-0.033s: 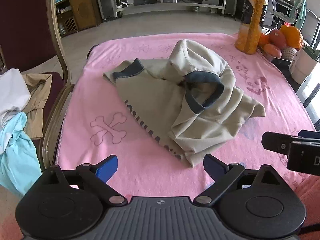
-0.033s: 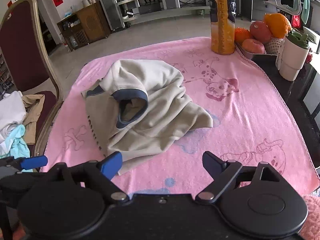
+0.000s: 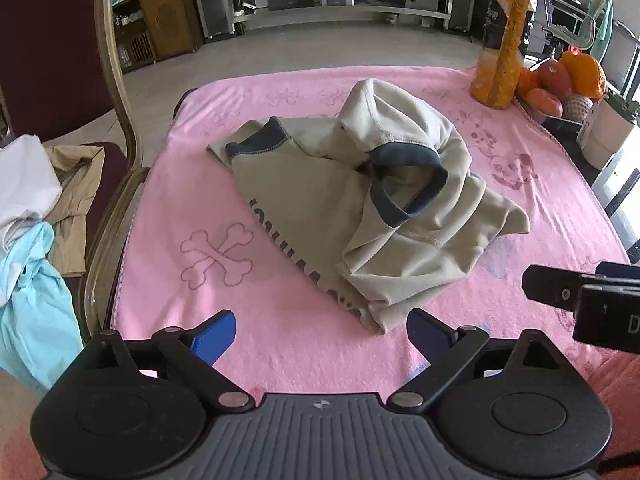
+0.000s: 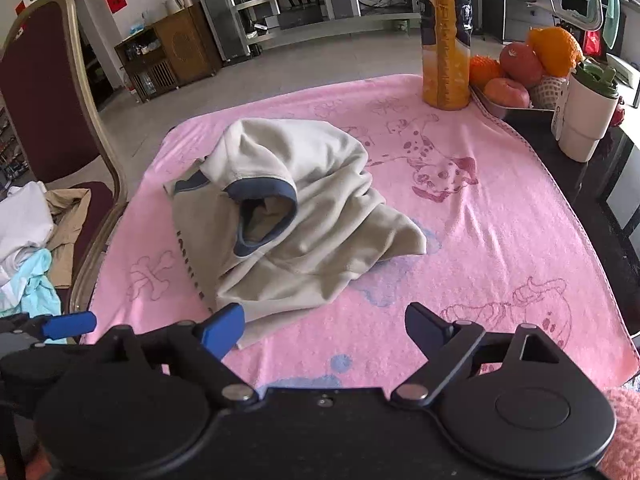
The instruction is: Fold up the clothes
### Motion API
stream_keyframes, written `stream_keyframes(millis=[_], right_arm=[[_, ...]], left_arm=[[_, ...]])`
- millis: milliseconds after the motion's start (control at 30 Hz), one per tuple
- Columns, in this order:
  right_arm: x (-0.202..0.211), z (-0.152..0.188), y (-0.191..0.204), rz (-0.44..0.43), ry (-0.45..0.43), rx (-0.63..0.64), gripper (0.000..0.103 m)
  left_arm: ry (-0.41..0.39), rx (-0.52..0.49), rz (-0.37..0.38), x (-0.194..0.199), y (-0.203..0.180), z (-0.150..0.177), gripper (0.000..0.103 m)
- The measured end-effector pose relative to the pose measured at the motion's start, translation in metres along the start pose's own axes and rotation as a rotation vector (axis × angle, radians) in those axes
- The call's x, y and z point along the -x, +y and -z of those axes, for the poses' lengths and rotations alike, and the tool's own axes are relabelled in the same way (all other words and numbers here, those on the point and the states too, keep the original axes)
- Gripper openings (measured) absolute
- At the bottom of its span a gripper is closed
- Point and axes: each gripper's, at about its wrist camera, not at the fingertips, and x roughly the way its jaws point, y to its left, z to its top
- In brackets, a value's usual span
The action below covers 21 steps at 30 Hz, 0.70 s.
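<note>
While both our left gripper and right gripper gape wide and empty, the crumpled beige shirt lies bunched just beyond their fingertips; pinching several stacked layers risks dragging the whole heap.

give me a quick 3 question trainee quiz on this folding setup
1. True or false: the shirt lies flat and spread out on the pink towel.
2. Which stands nearest the fruit tray? A) juice bottle B) chair C) shirt
3. Fill in: both the left claw and the right claw are ____ and hold nothing.

Key: 1 false, it is crumpled in a heap. 2 A. 3 open.
</note>
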Motion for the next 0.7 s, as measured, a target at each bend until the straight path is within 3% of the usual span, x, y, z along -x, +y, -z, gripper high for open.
stream_keyframes(millis=[700], right_arm=[[0.022, 0.014, 0.002, -0.011, -0.018, 0.008, 0.093]], left_arm=[[-0.011, 0.013, 0.001, 0.021, -0.005, 0.007, 0.094]])
